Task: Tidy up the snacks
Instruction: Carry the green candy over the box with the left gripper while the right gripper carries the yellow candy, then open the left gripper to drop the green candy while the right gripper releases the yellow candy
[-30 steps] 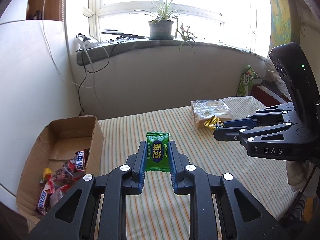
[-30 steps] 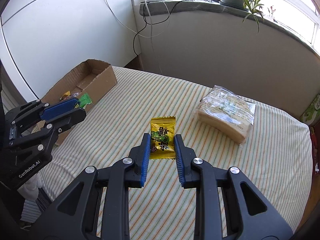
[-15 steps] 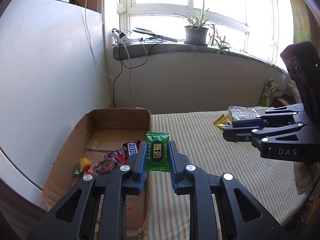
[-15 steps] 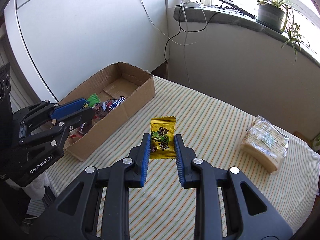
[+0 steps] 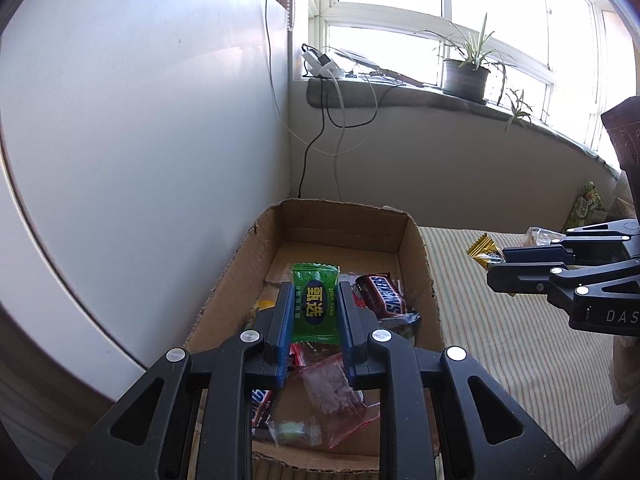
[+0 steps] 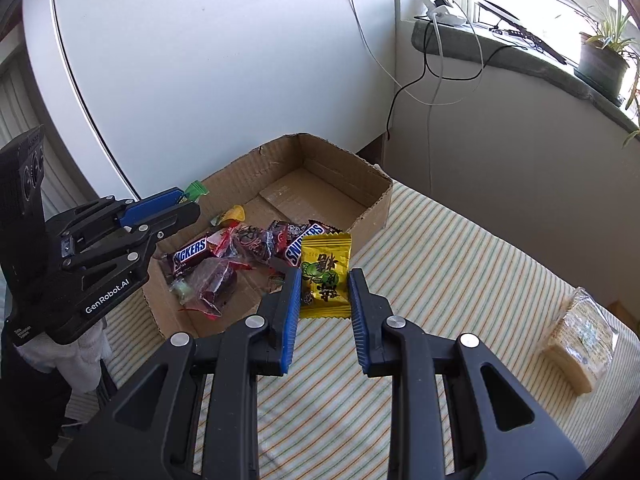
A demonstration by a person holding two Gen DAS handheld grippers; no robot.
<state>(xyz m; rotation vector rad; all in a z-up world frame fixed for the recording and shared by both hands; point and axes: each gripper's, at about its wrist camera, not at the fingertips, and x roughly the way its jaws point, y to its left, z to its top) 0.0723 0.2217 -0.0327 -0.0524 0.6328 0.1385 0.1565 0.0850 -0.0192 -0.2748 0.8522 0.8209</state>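
delivery step: left gripper pinching green candy over the box (right gripper pinching yellow packet short of it), so next comes release.

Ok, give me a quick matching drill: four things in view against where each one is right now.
1. green candy
2. yellow packet
3. Snickers bars
4. clear-wrapped cracker pack

a. lying in the cardboard box
b. clamped in the right hand-held gripper
c. on the striped cloth, far from the box
d. clamped in the left hand-held gripper

Pairs: 1-d, 2-b, 3-a, 4-c
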